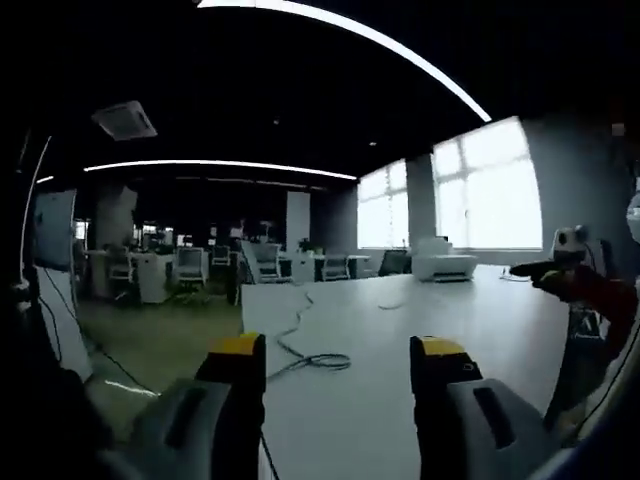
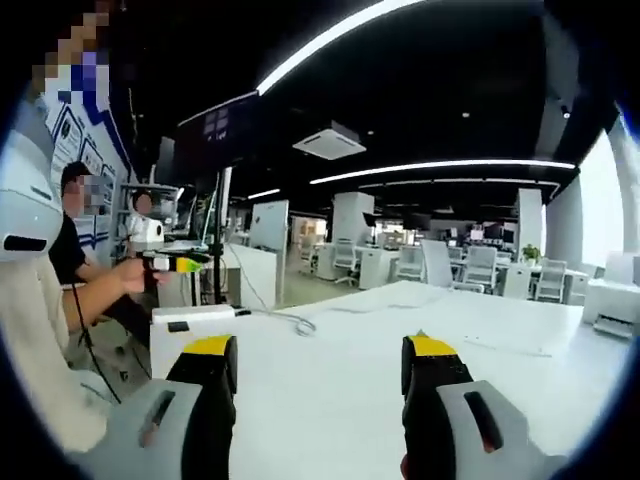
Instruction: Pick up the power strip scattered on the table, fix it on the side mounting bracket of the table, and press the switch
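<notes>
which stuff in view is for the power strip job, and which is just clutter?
Job: left gripper and right gripper, fingers apart, empty; white table; grey cable on it, possibly the strip's lead.
Lying about: printer; office chairs; seated person.

The left gripper (image 1: 340,365) hangs over a white table (image 1: 470,330), its two yellow-tipped jaws spread apart with nothing between them. Just past the left finger (image 1: 238,375), a grey cable (image 1: 305,355) runs up the tabletop and loops. Far beyond the right finger (image 1: 440,372), a white printer (image 1: 443,262) sits below bright windows (image 1: 455,190).
</notes>
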Demonstrator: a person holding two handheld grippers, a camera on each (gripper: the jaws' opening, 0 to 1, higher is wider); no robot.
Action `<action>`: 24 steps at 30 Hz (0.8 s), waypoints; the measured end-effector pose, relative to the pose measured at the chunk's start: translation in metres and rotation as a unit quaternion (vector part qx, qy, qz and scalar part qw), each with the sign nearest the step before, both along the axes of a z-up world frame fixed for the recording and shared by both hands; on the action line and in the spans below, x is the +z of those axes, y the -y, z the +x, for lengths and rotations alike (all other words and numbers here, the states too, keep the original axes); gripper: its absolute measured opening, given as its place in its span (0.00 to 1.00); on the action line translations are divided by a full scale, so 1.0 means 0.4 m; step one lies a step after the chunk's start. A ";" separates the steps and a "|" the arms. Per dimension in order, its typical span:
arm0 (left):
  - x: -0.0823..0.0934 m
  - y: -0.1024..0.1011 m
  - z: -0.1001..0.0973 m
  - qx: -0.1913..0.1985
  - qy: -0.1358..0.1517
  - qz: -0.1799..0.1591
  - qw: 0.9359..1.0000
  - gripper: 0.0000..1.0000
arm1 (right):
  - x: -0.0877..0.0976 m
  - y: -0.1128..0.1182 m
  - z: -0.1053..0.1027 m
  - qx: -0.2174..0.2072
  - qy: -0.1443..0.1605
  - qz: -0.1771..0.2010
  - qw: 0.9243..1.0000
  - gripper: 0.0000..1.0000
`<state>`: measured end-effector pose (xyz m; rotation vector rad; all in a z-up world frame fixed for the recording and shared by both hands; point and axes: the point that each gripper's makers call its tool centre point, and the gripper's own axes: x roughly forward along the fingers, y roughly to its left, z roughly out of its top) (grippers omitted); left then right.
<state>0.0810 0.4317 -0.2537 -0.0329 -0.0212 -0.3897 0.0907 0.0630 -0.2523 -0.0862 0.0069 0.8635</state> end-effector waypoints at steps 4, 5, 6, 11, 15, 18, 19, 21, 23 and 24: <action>-0.005 0.023 -0.029 0.007 0.010 -0.013 1.000 0.61 | -0.008 0.059 0.008 -0.025 0.004 0.006 1.000 0.62; -0.015 0.026 -0.034 0.012 0.007 -0.007 1.000 0.60 | -0.010 0.071 0.008 -0.030 0.003 0.008 1.000 0.62; -0.024 0.028 -0.038 0.019 0.005 -0.006 1.000 0.59 | -0.013 0.084 0.010 -0.037 0.003 0.010 0.999 0.62; -0.057 0.041 -0.050 0.038 0.013 -0.003 0.999 0.61 | -0.027 0.144 0.013 -0.066 0.006 0.018 0.998 0.62; -0.073 0.043 -0.056 0.064 0.038 -0.002 0.997 0.63 | -0.047 0.180 0.017 -0.084 0.003 0.035 0.996 0.62; -0.086 0.053 -0.057 0.070 0.045 -0.001 0.997 0.63 | -0.064 0.204 0.016 -0.099 0.002 0.044 0.994 0.62; -0.092 0.059 -0.056 0.069 0.045 0.001 0.997 0.62 | -0.068 0.210 0.017 -0.104 0.002 0.047 0.993 0.62; -0.109 0.069 -0.054 0.063 0.039 0.001 0.997 0.58 | -0.075 0.223 0.017 -0.112 0.001 0.057 0.992 0.62; -0.120 0.078 -0.055 0.059 0.040 0.002 0.997 0.57 | -0.083 0.230 0.016 -0.119 0.000 0.063 0.991 0.62; -0.125 0.082 -0.054 0.059 0.040 0.005 0.997 0.57 | -0.087 0.232 0.015 -0.121 0.000 0.065 0.991 0.62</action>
